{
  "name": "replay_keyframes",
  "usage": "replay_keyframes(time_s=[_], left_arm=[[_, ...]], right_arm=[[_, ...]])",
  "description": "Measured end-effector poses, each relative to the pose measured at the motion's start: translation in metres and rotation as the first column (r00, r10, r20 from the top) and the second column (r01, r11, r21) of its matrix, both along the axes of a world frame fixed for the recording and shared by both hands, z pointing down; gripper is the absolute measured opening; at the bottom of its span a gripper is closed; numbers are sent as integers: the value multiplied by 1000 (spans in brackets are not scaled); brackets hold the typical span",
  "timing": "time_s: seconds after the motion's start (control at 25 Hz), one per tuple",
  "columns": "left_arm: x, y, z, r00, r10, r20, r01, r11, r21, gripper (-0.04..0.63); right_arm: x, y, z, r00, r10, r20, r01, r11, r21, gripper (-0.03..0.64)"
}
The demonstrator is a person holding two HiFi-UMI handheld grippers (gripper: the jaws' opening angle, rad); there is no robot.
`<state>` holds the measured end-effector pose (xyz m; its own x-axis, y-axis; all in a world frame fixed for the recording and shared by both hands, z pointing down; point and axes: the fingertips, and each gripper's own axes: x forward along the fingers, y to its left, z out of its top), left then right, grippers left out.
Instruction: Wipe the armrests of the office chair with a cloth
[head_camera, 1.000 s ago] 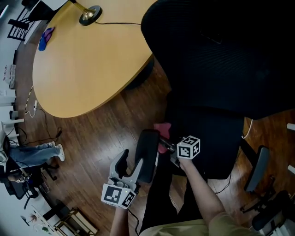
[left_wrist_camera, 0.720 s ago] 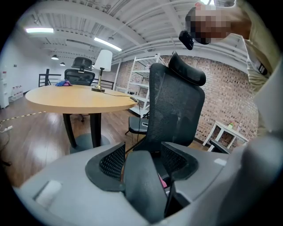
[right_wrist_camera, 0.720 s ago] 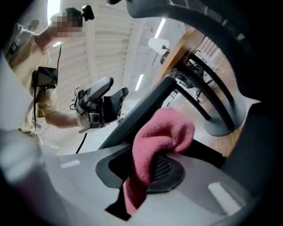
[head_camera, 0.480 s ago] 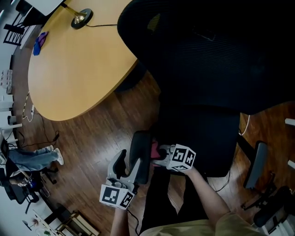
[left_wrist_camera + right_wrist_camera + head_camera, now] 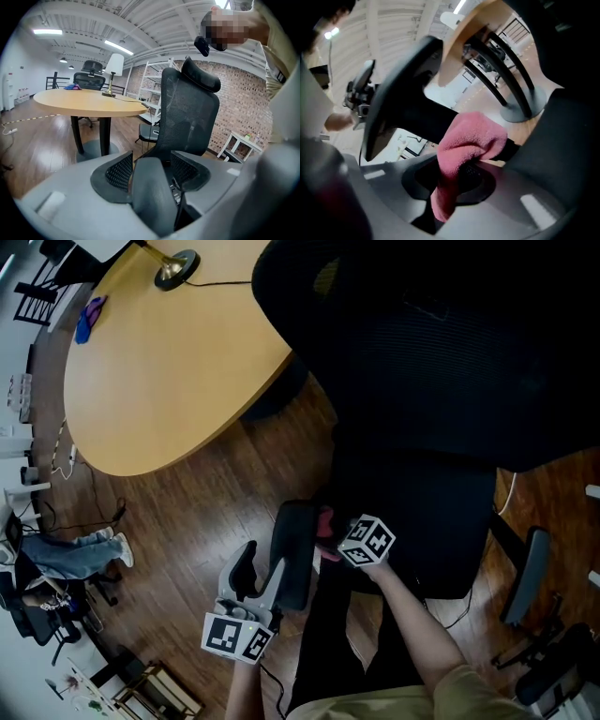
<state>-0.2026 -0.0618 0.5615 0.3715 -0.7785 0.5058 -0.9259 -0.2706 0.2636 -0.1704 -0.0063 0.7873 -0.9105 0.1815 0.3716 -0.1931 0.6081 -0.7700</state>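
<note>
Office chair [image 5: 441, 352] during armrest wiping, seen from above and along both tools. The left gripper [image 5: 267, 573] is clamping the near end of the armrest [image 5: 295, 540] on the side facing the tabletop [image 5: 169, 371], its jaws part-closed with the pad standing between them and pressing on the mesh faces. The right gripper [image 5: 457, 183] is pinching a bunched pink cloth [image 5: 468, 140], jaws drawn together on the fabric. The cloth is lying against the seat-side edge of that armrest, toward its far end. The step in hand is, by appearance, the wiping of this pad's inner edge. To do it well, the cloth wants pressing flat against the pad and drawing along its full length in overlapping passes. Only fabric should be touching the surface, never the bare jaw tips, while the left gripper is bracing the pad so that the chair is neither swivelling nor rolling on the wooden floor [image 5: 216, 512]. A loose tail of cloth is hanging below the jaws (it could snag under the pad). The second armrest [image 5: 525, 577], at the chair's opposite side, is standing well apart from both tools and is waiting its turn. No container is showing in any view; a lamp base [image 5: 178, 266] is resting near the tabletop's far edge.
</note>
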Motion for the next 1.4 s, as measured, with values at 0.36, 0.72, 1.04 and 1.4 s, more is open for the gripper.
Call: replay_keyframes(time_s=[0.36, 0.72, 1.04, 1.4], left_arm=[[-7, 16, 10, 999, -38, -8, 38, 999, -9, 241], [-34, 30, -27, 987, -140, -73, 147, 984, 96, 241], [-88, 45, -33, 936, -292, -194, 319, 939, 126, 238], [-175, 122, 19, 829, -499, -254, 528, 847, 60, 232]], right_arm=[[17, -35, 63, 967, 82, -242, -126, 977, -173, 61], [139, -42, -105, 936, 163, -312, -31, 921, 388, 61], [27, -92, -253, 948, -269, -171, 316, 859, 402, 64], [-89, -26, -129, 240, -899, -367, 970, 235, 59, 64]])
